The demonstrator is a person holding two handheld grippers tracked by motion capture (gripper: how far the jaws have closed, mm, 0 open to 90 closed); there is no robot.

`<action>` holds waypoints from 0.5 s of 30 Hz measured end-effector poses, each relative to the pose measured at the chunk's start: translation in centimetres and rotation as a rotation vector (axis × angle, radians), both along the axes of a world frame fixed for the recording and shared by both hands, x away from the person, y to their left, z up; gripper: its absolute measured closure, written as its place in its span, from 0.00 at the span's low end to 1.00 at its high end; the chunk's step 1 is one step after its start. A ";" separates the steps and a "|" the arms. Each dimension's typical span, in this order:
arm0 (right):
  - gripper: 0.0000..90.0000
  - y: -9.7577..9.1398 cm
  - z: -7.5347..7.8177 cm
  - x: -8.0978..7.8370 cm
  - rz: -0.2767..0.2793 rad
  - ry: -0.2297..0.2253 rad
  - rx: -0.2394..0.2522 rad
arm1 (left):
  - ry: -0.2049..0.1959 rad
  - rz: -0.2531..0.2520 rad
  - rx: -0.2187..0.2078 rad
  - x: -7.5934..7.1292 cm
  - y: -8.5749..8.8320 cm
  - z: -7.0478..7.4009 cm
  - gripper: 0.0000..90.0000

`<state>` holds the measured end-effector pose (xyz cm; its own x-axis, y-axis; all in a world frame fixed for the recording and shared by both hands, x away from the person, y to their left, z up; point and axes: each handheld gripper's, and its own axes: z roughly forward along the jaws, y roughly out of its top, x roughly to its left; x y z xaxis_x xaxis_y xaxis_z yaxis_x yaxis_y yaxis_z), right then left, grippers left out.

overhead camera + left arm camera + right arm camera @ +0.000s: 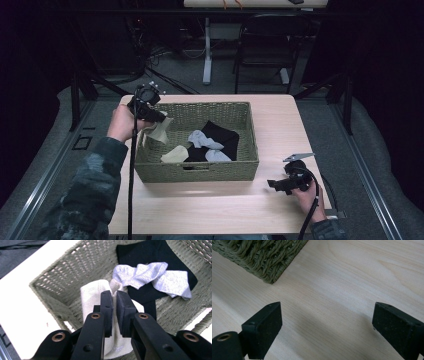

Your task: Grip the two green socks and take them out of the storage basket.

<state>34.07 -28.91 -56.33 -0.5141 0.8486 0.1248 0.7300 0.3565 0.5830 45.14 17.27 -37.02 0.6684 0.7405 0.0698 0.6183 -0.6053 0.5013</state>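
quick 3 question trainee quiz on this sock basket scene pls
1. True or false: the left hand-held gripper is shut on the cream sock.
2. Which lies on the black cloth? A) grey socks B) a cup C) a book
3. Fill in: the right hand-held gripper hovers with jaws wide apart above the bare ____, outside the wicker basket.

Key: 1 true; 2 A; 3 table
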 end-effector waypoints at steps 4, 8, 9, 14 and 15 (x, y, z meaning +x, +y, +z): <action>0.10 0.0 0.0 0.0 0.005 -0.001 -0.001 | -0.011 0.019 -0.009 0.0 0.7 0.5 0.93; 0.10 0.0 0.0 0.0 0.004 -0.004 0.001 | -0.022 0.025 -0.010 -0.1 0.9 0.9 0.93; 0.10 -0.1 0.0 0.0 0.003 -0.005 0.004 | -0.026 0.027 -0.013 -0.2 1.0 1.0 0.93; 0.10 0.1 0.0 0.0 0.008 -0.006 0.004 | -0.051 0.058 -0.026 -0.5 2.1 2.0 0.93; 0.10 0.1 0.0 0.0 0.008 -0.006 0.004 | -0.051 0.058 -0.026 -0.5 2.1 2.0 0.93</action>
